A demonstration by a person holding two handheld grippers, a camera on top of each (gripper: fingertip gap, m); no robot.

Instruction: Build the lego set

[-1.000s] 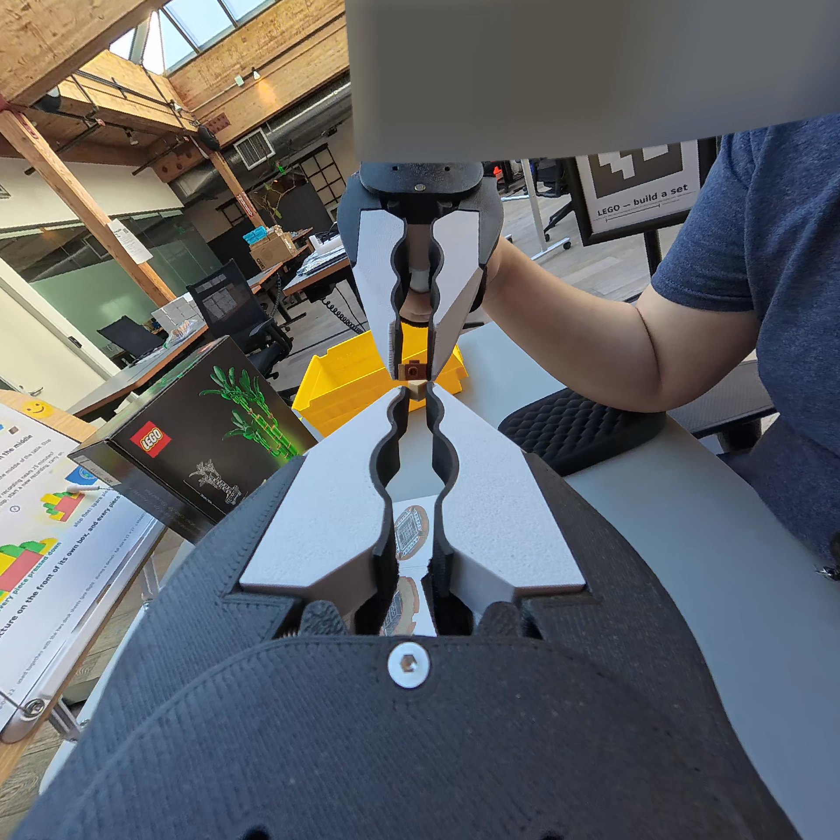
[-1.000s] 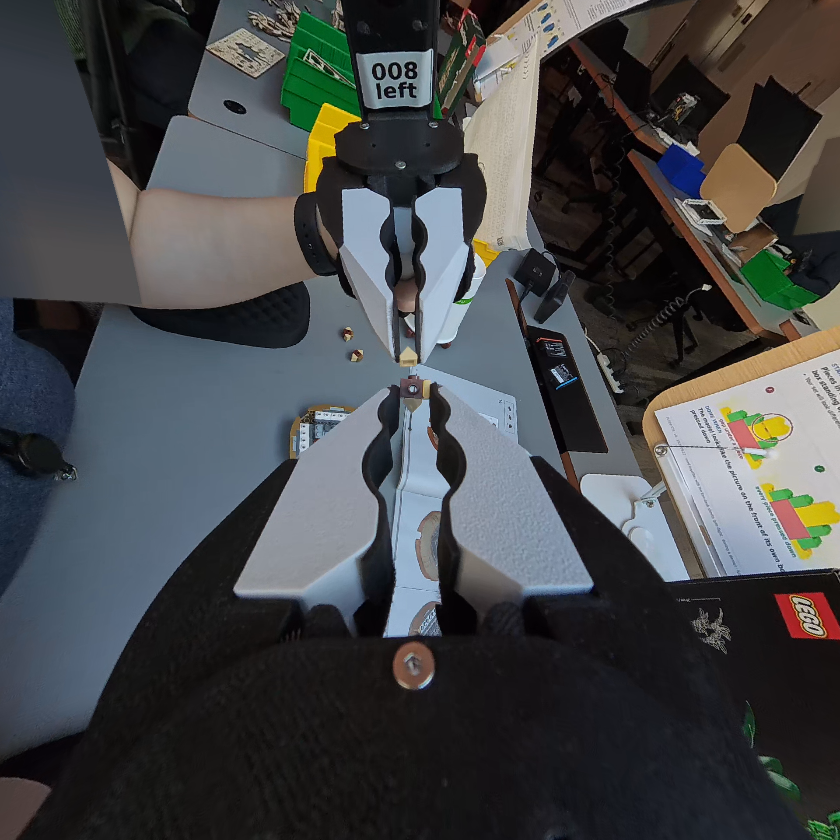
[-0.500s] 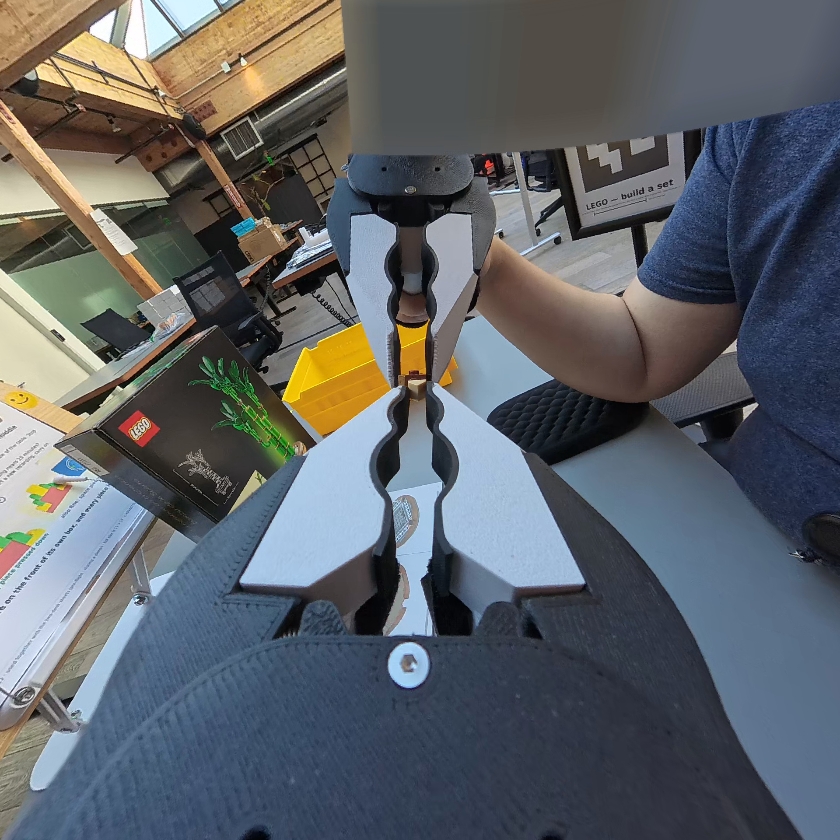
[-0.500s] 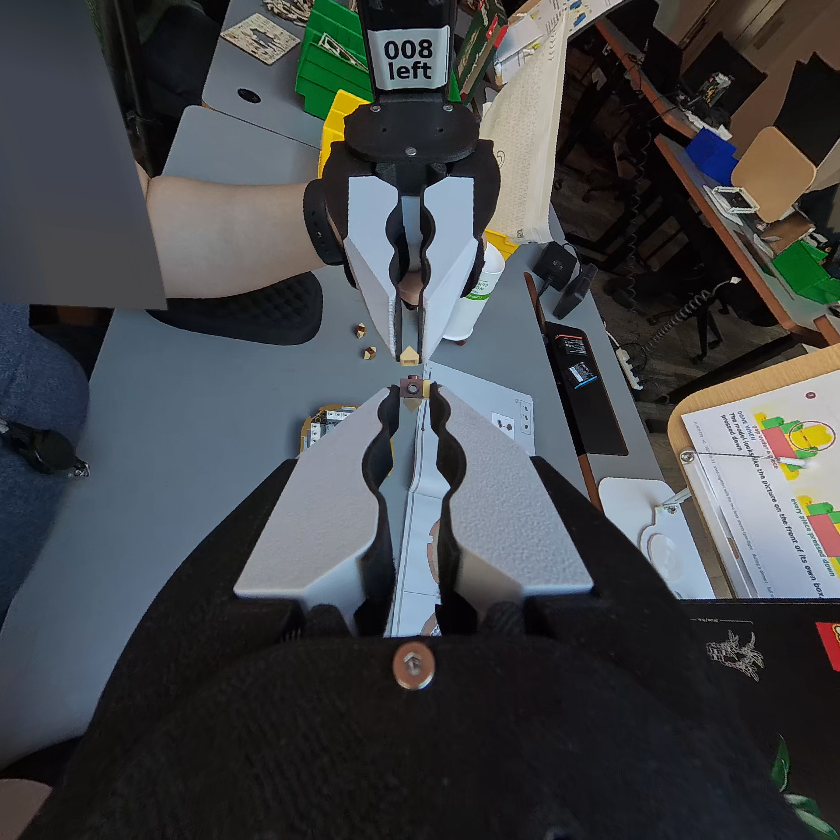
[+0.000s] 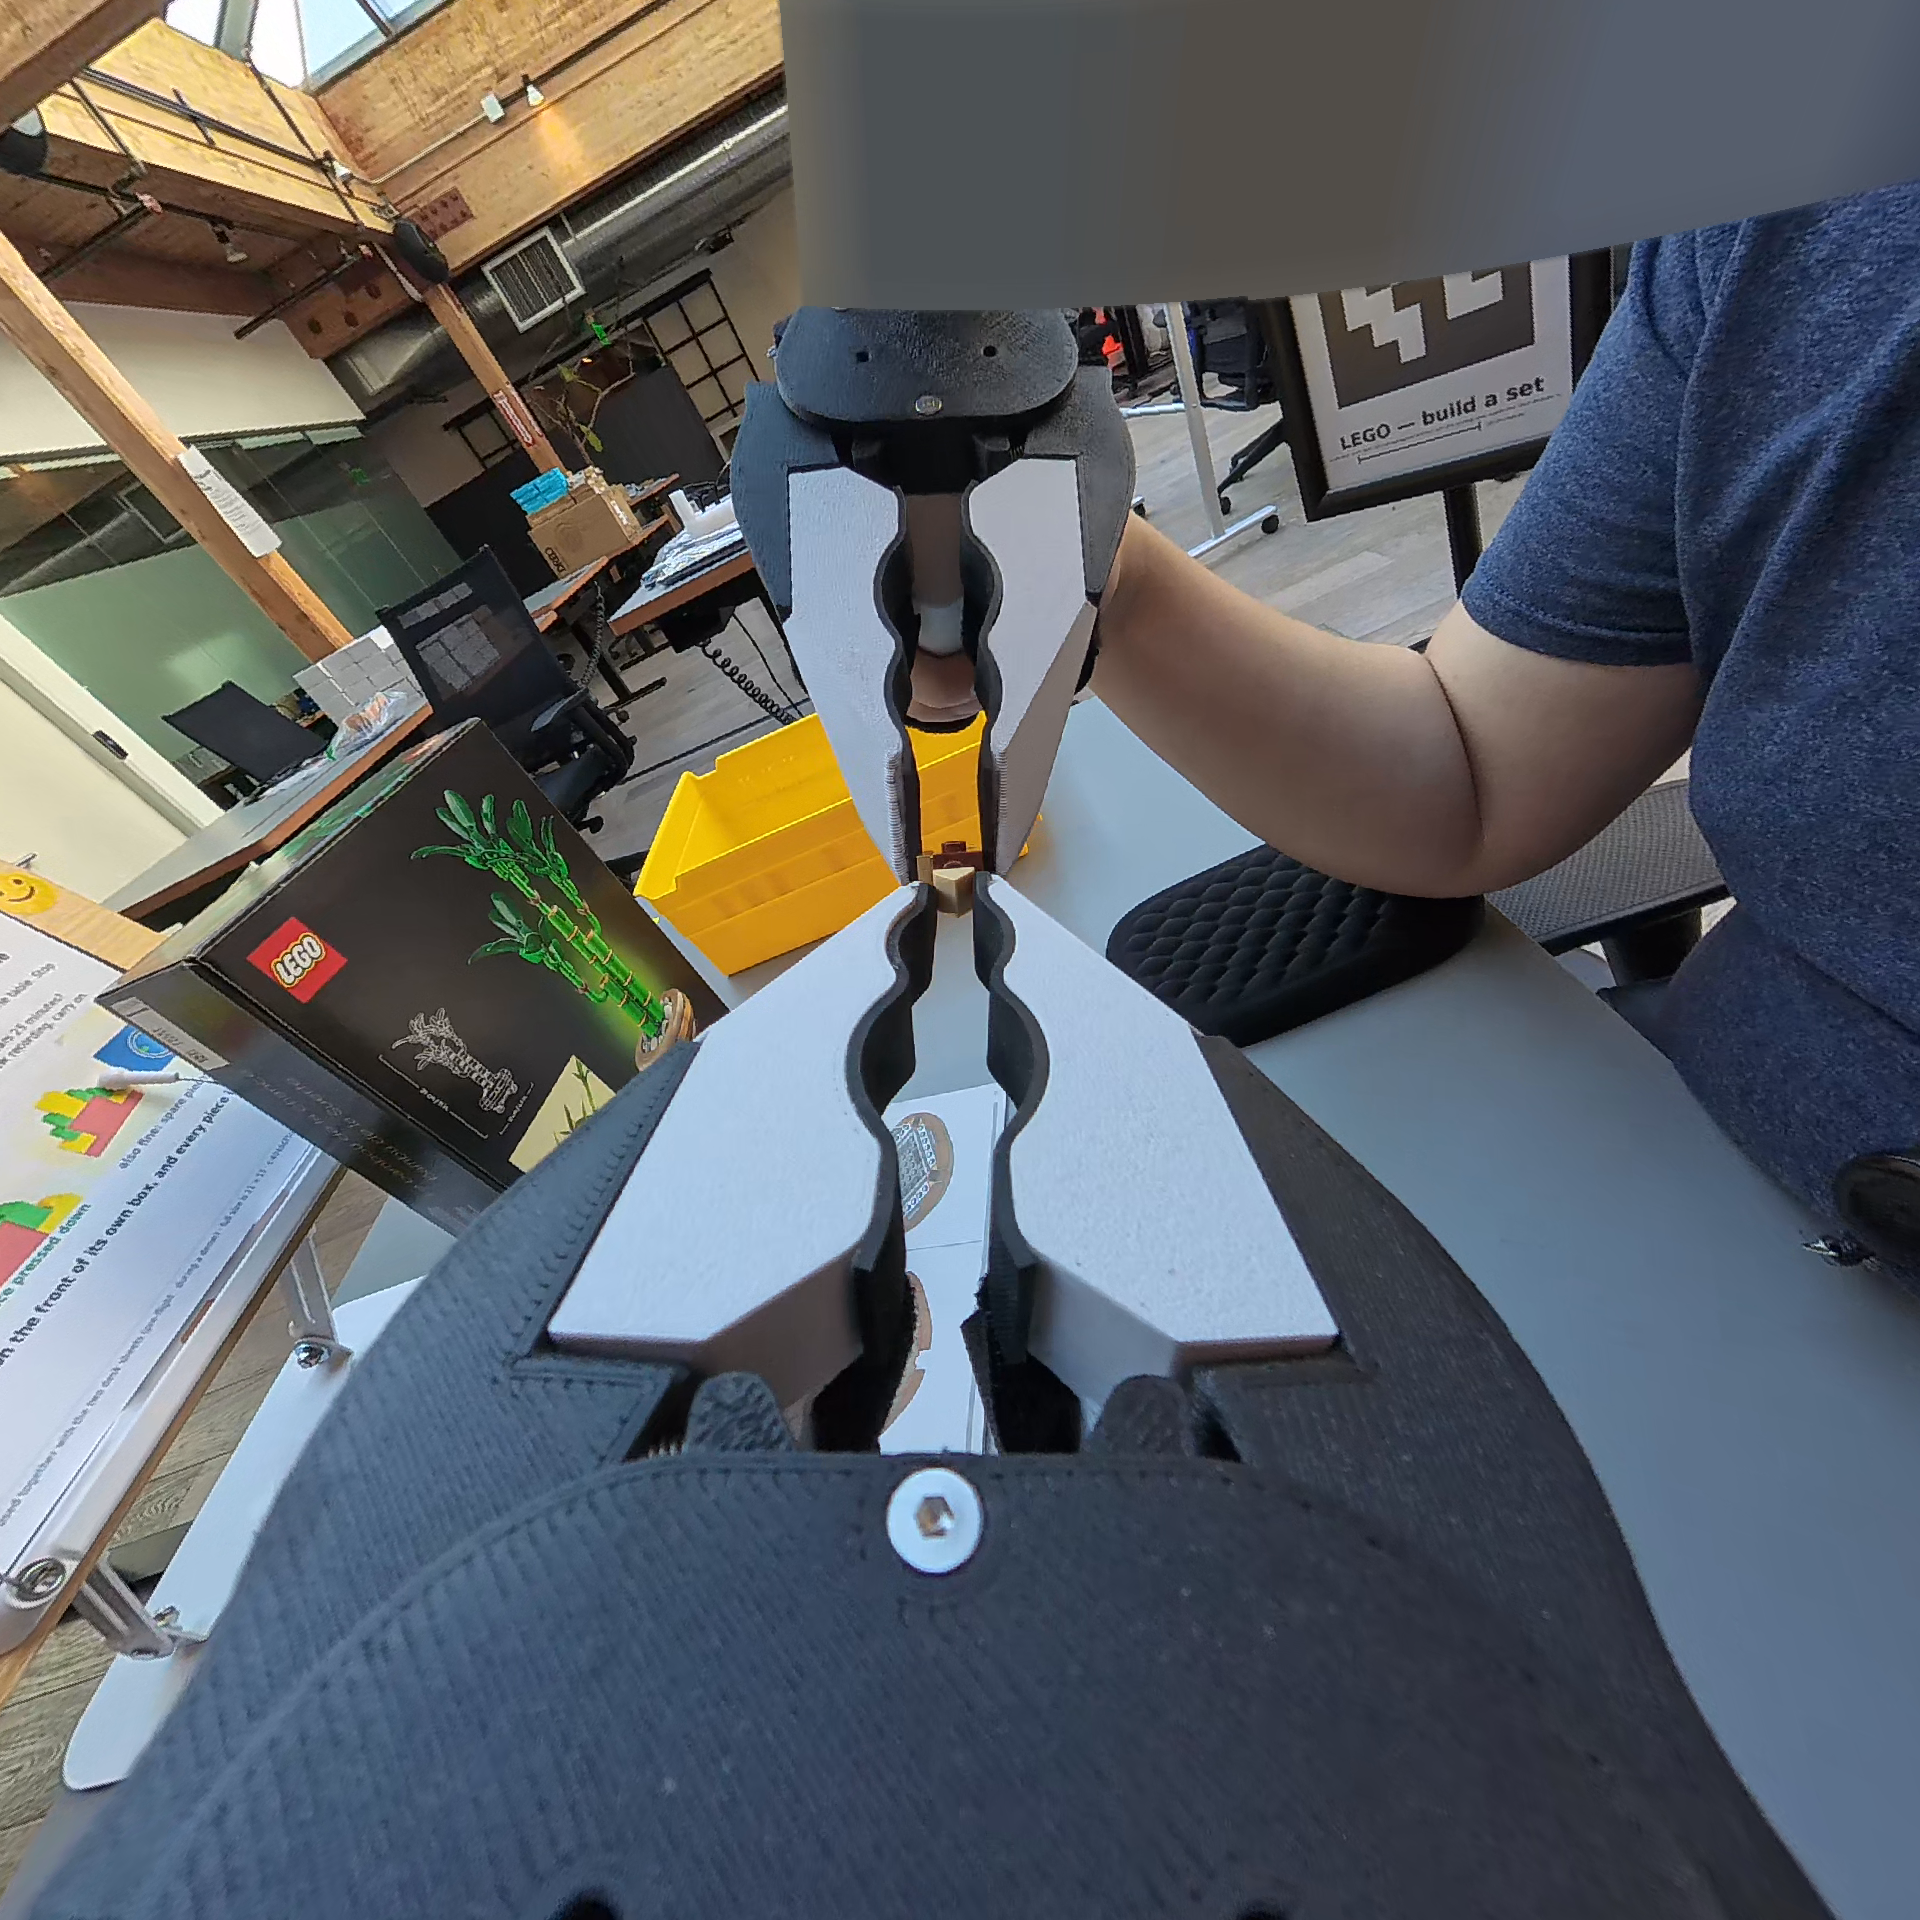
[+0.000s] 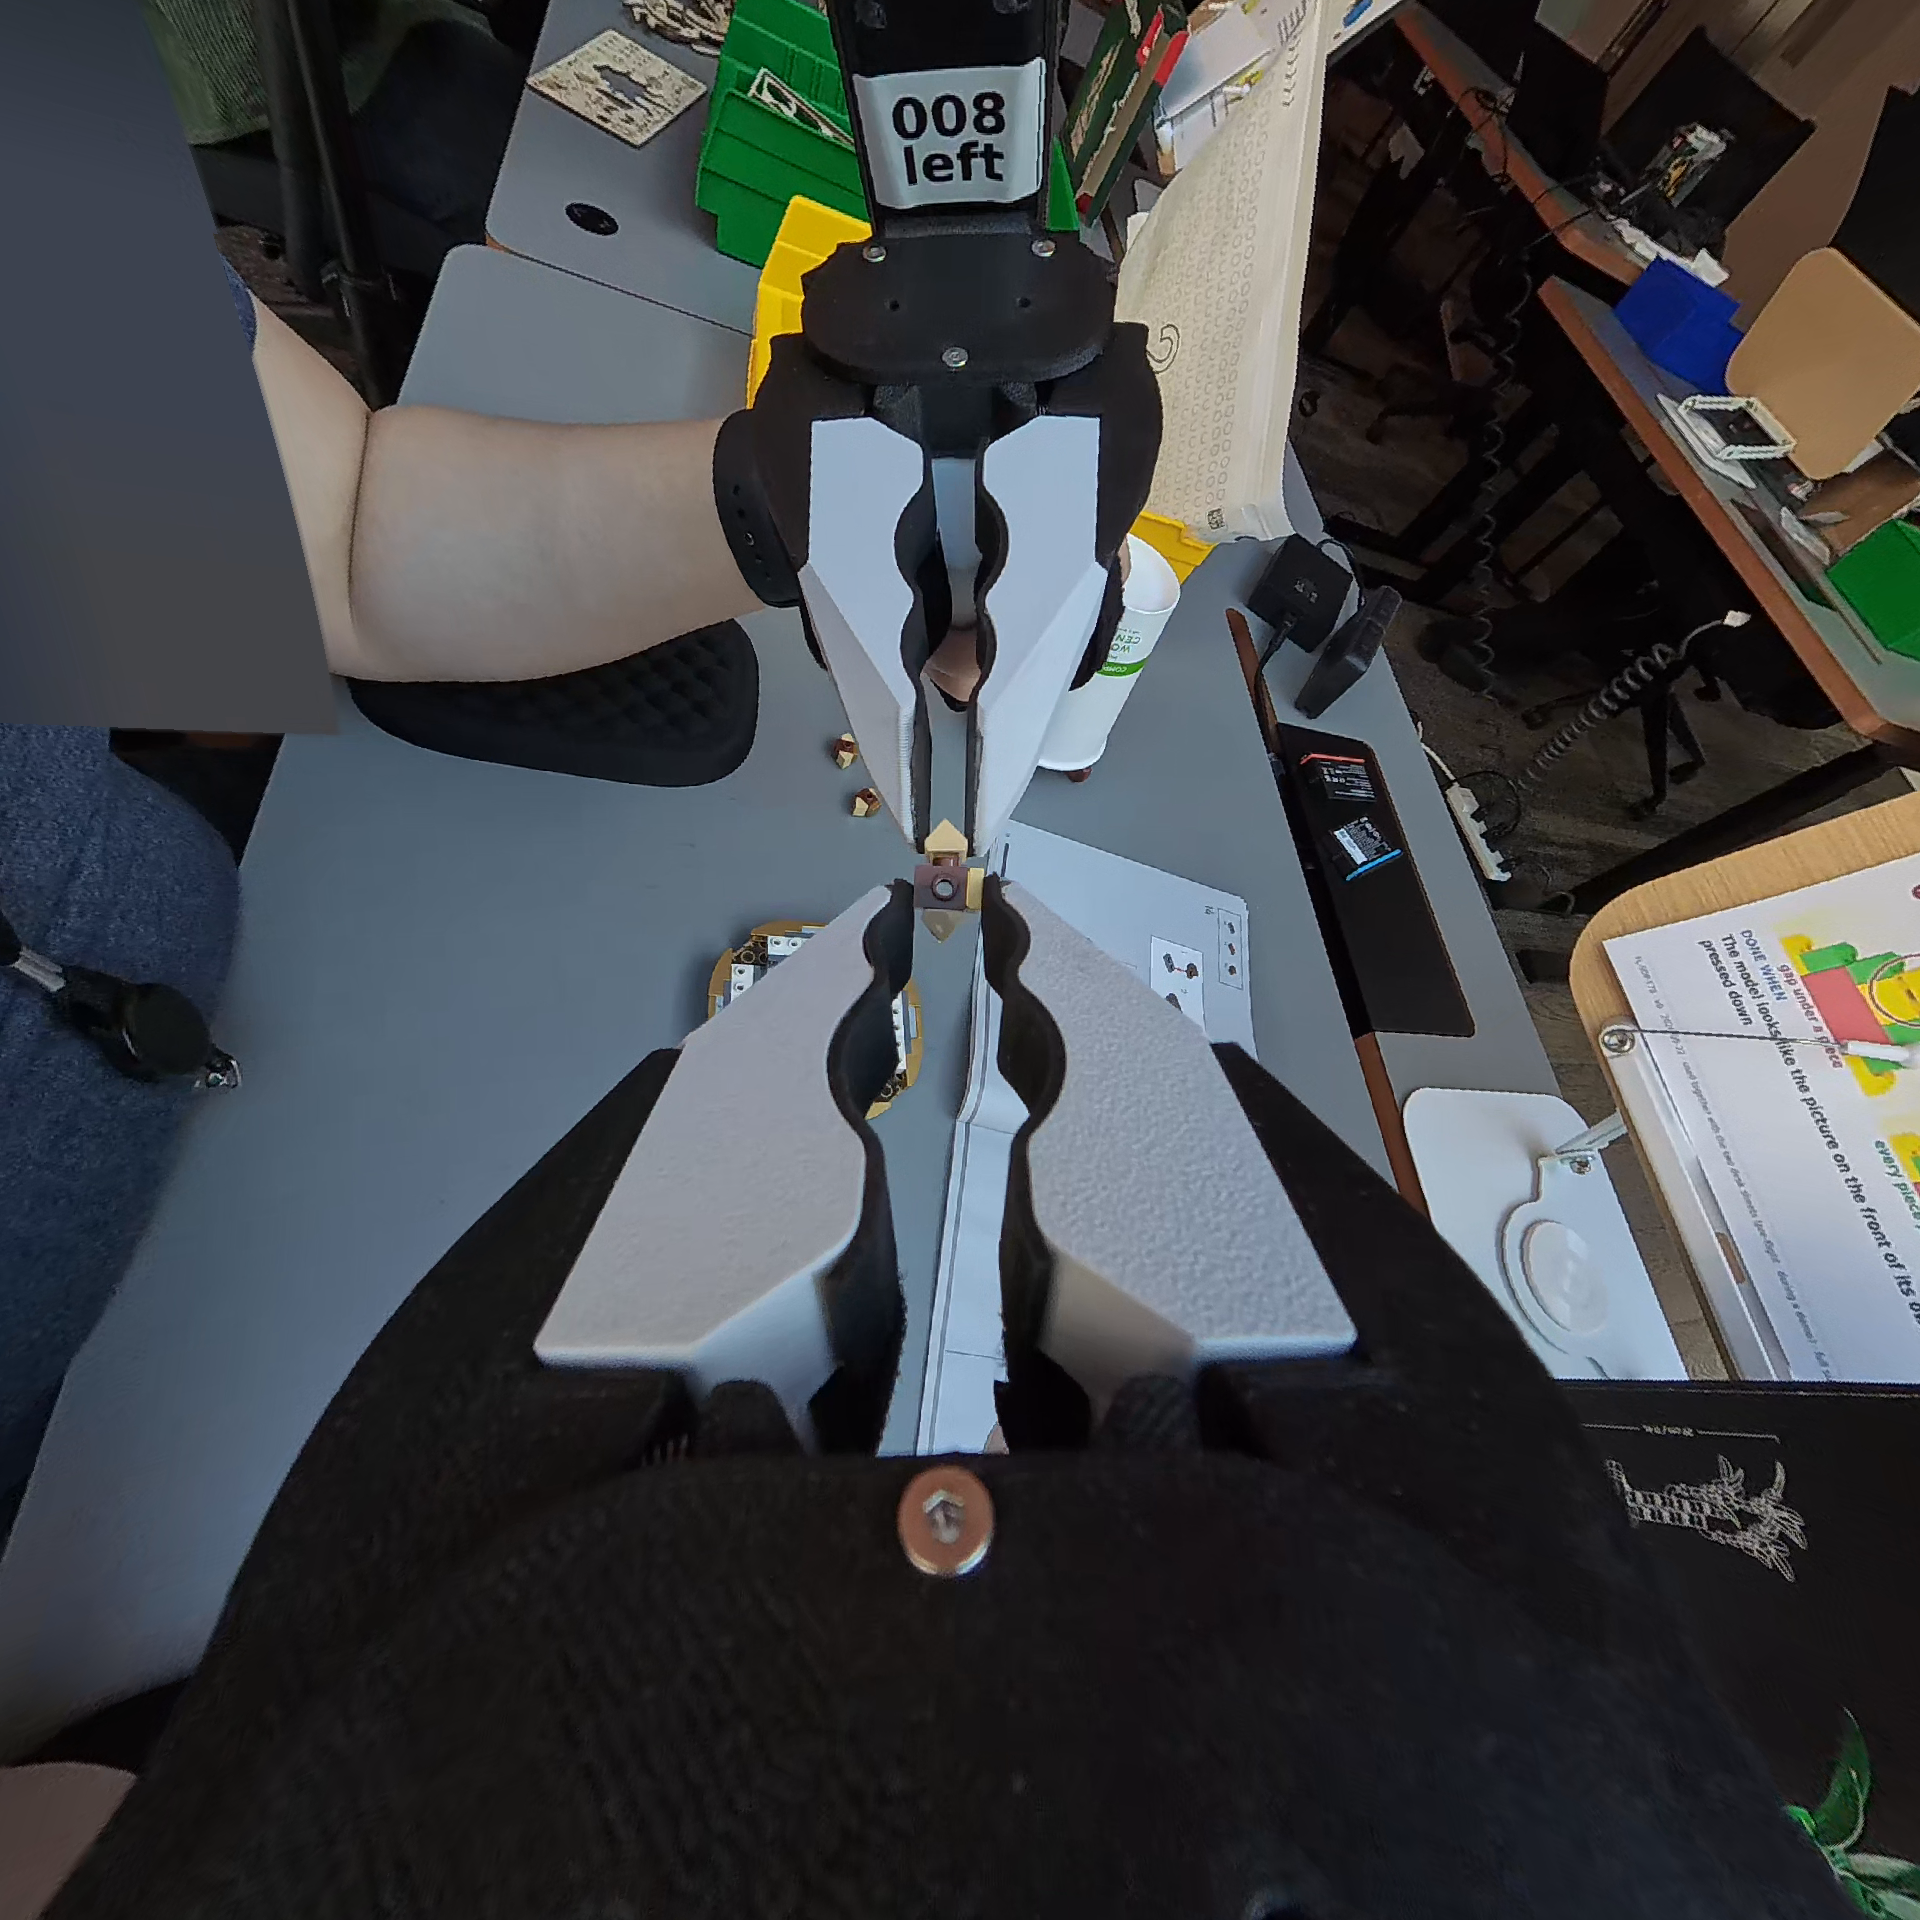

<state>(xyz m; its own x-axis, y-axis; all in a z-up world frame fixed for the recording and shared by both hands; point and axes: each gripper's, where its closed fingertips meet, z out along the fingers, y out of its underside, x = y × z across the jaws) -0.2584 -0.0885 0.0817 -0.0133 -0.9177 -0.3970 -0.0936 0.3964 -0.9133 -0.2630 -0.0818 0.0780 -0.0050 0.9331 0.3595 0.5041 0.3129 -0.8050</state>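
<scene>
Both grippers are held tip to tip above the grey table (image 6: 468,987). In the left wrist view my left gripper (image 5: 948,896) is shut on a small tan sloped piece (image 5: 951,888). The right gripper comes from above, tips against it. In the right wrist view my right gripper (image 6: 943,899) is shut on a small brown brick with tan pieces on it (image 6: 943,890). The left gripper's tan piece (image 6: 943,840) touches the top of that brick. A partly built round tan base (image 6: 758,956) lies on the table below, partly hidden by my right finger.
An open instruction booklet (image 6: 1122,935) lies under the grippers. Two small loose pieces (image 6: 847,750) lie near a black wrist rest (image 6: 561,707). A white cup (image 6: 1122,665), a yellow bin (image 5: 769,831), green bins (image 6: 769,156) and the black set box (image 5: 416,966) stand around. Less than 4 cm separates the two grippers' tips.
The two grippers have come together. The gap between the tan piece and the brown brick has closed and they now touch. Both grippers stay shut.
</scene>
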